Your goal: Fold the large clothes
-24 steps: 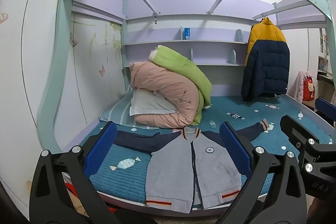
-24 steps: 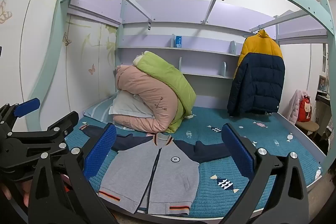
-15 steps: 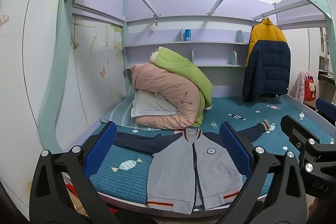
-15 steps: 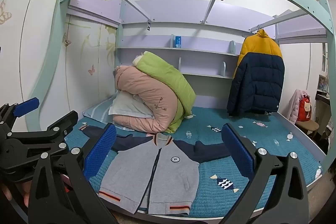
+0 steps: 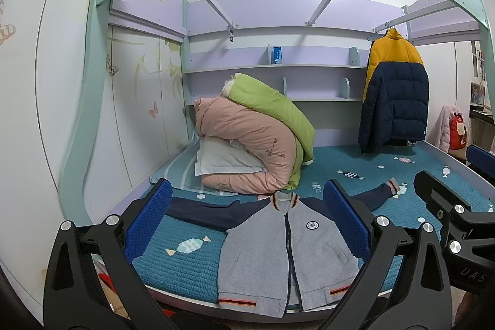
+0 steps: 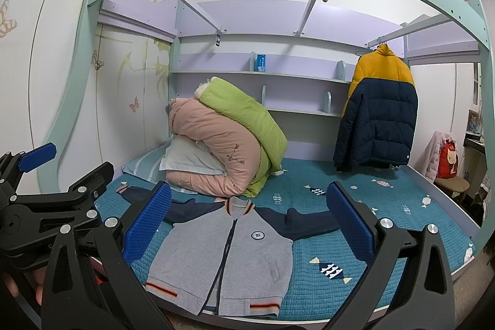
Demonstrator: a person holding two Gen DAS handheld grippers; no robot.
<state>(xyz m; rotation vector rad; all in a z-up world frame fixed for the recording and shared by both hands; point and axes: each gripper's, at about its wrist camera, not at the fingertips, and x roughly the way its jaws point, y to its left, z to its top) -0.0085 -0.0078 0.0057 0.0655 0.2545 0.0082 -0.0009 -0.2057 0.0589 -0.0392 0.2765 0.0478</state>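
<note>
Slightly nearer jacket [image 5: 287, 249]; both hand-held grippers [image 5: 247, 218] [image 6: 247, 218] spread empty; fingers [image 6: 40, 288] only in right view.

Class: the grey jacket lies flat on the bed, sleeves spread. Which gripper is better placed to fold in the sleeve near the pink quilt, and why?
Probably the left gripper. That sleeve lies just beyond its own blue finger; in the right wrist view it lies far left, past the jacket. Both grippers are open and empty.
</note>
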